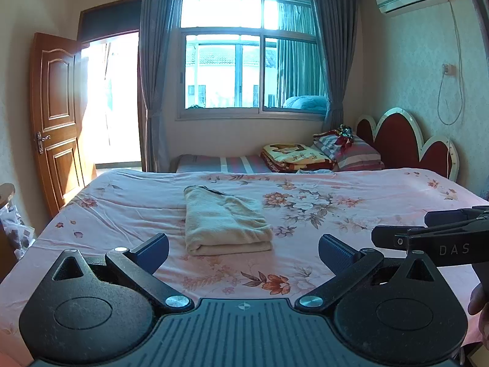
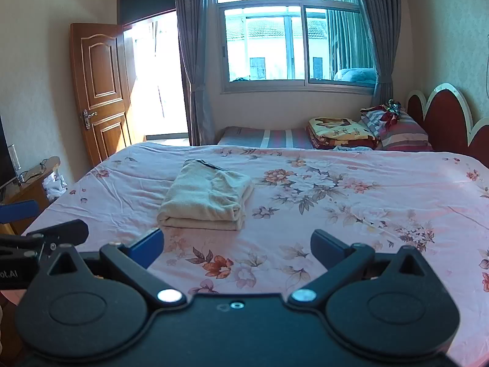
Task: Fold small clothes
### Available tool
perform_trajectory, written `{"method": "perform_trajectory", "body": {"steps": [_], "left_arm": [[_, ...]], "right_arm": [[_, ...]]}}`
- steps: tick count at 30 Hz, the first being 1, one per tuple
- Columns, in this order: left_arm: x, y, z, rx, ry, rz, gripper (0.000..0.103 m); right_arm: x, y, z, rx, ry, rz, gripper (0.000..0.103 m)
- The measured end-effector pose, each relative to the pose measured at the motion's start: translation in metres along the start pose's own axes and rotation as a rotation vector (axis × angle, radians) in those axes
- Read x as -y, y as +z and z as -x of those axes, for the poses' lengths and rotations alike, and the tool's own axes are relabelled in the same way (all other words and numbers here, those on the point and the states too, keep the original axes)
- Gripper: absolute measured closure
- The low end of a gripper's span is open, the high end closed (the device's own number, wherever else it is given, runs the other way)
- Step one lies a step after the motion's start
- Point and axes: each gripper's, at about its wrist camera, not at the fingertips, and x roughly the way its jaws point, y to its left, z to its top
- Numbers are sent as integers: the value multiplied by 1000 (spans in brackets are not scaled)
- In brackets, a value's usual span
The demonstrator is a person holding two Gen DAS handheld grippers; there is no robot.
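Note:
A cream garment point(image 1: 226, 221) lies folded into a compact rectangle on the pink floral bedspread point(image 1: 351, 214). In the right wrist view the same folded garment point(image 2: 206, 197) sits left of centre on the bedspread point(image 2: 366, 202). My left gripper point(image 1: 243, 252) hovers just short of the garment's near edge, open, with nothing between its blue pads. My right gripper point(image 2: 237, 247) is also open and empty, held back from the garment and slightly to its right. Each gripper shows at the edge of the other's view.
Folded blankets and striped pillows point(image 1: 330, 153) are piled by the red headboard point(image 1: 406, 143) at the far right. A wooden door point(image 1: 55, 116) stands open at the left, and a small table with clutter point(image 2: 30, 177) sits beside the bed.

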Motion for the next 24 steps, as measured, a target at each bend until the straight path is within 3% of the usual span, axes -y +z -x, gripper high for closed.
{"method": "perform_trajectory", "body": {"steps": [24], "left_arm": [[10, 1, 3, 13, 25, -18, 0]], "right_arm": [[7, 0, -1, 2, 10, -12, 1]]}}
